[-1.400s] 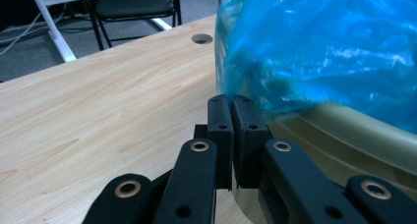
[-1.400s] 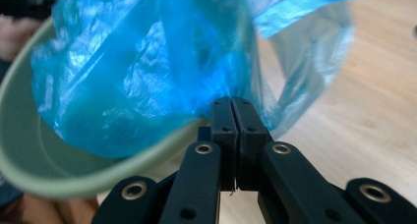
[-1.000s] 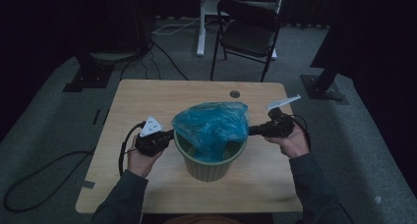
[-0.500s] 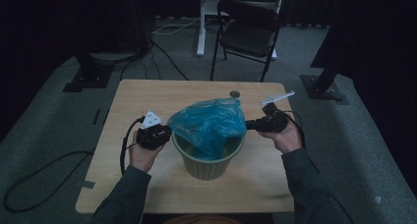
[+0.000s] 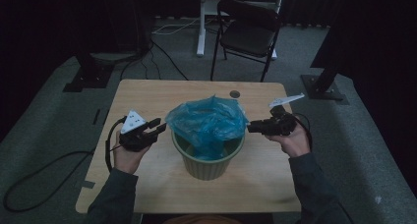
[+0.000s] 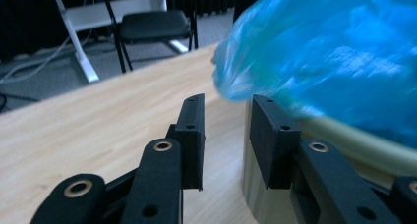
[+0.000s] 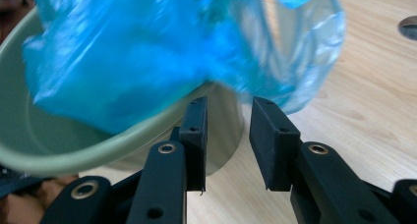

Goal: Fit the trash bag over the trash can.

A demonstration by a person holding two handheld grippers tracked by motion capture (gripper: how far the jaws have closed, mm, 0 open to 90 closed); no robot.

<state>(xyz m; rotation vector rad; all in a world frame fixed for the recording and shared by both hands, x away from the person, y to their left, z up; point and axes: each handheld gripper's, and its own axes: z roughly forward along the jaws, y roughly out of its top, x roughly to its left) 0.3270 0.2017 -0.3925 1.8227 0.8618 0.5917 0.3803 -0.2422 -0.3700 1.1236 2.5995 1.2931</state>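
A pale green bucket (image 5: 209, 161) stands mid-table with a crumpled blue plastic bag (image 5: 206, 123) bulging out of its top. My left gripper (image 5: 158, 126) is just left of the bucket, a short way off the bag; its jaws have just been opening and nothing lies between them. My right gripper (image 5: 252, 128) is at the bucket's right rim; its jaws have just been opening too, with only air between them. In the left gripper view the bag (image 6: 324, 52) hangs above the bucket rim (image 6: 354, 140). The right gripper view has the bag (image 7: 147, 52) spilling over the rim (image 7: 93, 145).
The wooden table (image 5: 147, 94) has a round cable hole (image 5: 235, 94) near its far edge. Behind it stand a black folding chair (image 5: 251, 35) and a white desk leg (image 5: 200, 22). Dark stand bases and cables lie on the grey carpet.
Both grippers have let go of the bag and opened. The left one has drawn back to the left and lifted a little. The bag has slackened over the bucket.
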